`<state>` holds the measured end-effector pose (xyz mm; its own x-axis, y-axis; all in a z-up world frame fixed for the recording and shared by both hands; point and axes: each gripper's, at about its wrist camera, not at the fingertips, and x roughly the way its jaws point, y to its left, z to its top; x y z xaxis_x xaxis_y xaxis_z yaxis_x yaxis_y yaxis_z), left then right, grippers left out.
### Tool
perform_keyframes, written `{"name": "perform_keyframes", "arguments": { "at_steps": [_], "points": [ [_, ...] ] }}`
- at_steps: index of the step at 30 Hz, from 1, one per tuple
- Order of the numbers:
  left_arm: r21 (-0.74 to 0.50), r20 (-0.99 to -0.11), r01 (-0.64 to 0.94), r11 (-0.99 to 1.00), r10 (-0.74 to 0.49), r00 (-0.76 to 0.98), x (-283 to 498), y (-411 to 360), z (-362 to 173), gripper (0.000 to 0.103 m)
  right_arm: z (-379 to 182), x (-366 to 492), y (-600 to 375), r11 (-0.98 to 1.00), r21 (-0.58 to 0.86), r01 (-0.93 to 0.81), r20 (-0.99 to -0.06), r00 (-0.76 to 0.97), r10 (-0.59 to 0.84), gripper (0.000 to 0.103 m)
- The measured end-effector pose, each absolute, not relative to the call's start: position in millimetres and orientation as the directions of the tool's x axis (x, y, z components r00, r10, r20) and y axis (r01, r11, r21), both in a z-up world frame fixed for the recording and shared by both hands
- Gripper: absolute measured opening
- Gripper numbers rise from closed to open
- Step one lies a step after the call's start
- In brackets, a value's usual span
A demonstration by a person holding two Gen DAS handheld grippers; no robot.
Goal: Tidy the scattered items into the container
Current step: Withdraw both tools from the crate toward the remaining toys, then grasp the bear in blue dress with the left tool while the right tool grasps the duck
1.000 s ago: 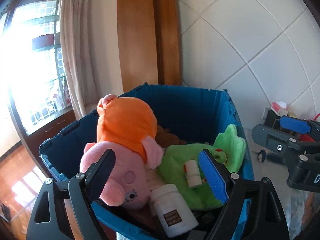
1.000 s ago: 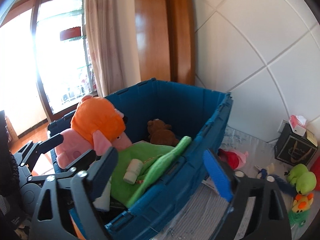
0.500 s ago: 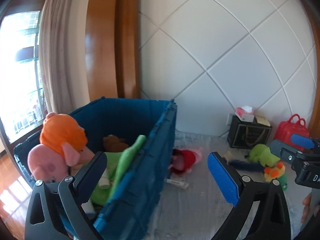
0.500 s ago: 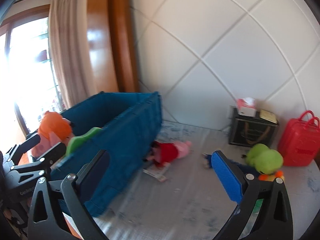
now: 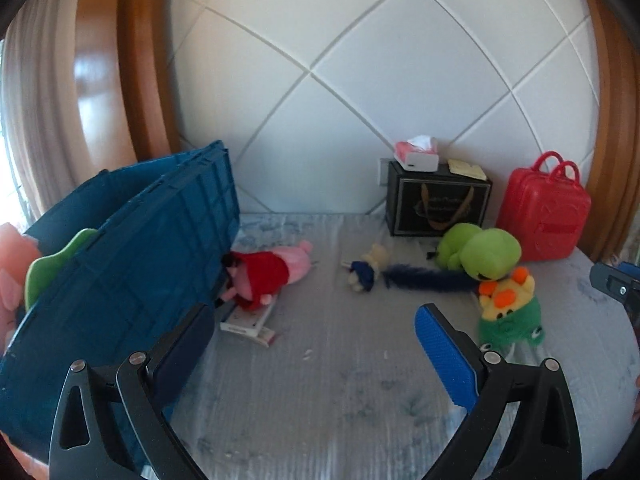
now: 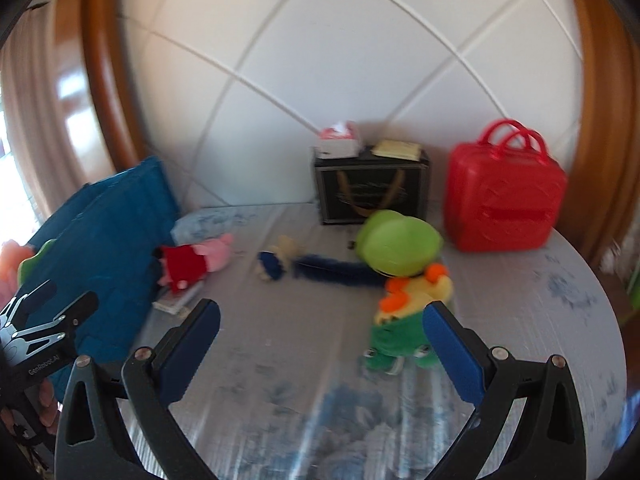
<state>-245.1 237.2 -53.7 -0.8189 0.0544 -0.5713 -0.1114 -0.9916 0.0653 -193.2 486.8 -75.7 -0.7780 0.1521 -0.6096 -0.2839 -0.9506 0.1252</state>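
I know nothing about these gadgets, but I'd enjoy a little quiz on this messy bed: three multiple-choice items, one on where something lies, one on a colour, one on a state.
1. Where does the pig doll in the red dress lie?
A. inside the crate
B. on the bed against the blue crate
C. on top of the black box

2. What colour is the small suitcase by the wall?
A. red
B. yellow
C. white

3. How do the left gripper and right gripper stand?
A. both shut on toys
B. one holds a toy
C. both open, holding nothing

Answers: 1 B, since the doll rests on the bed touching the crate's wall. 2 A, since the case with its two handles is red. 3 C, since each pair of fingers is spread with only bedding between.
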Motion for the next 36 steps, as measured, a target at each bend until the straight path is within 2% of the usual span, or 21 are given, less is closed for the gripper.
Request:
{"name": "perform_keyframes", "arguments": {
  "at_steps": [7,22,29,32,36],
  "points": [
    [0.066,-0.621,-0.186,-0.980,0.105,-0.777,-298.2,279.0,-79.5,0.102,-99.0,-193.7,549.4,-0.881,0.107,-0.462,-0.671,-0.687,0.279,0.103],
    [0.108,-0.746,-0.245,-0.964,0.085,-0.661,-435.5,310.0,-176.3,0.098,-191.5,-271.3,612.2,-0.797,0.137,-0.589,-0.816,-0.523,0.246,0.103],
    [0.144,-0.794,-0.339,-0.930,0.095,-0.600,-520.9,346.3,-248.4,0.097,-216.9,-298.5,648.7,-0.760,0.167,-0.628,-0.833,-0.502,0.233,0.103],
    [0.158,-0.815,-0.350,-0.923,0.078,-0.574,-549.7,356.7,-274.4,0.096,-211.4,-322.1,661.7,-0.773,0.128,-0.622,-0.824,-0.500,0.266,0.103],
    [0.168,-0.831,-0.358,-0.919,0.064,-0.553,-570.5,365.8,-295.5,0.096,-194.1,-359.2,673.8,-0.789,0.156,-0.595,-0.793,-0.551,0.259,0.103]
  ]
}}
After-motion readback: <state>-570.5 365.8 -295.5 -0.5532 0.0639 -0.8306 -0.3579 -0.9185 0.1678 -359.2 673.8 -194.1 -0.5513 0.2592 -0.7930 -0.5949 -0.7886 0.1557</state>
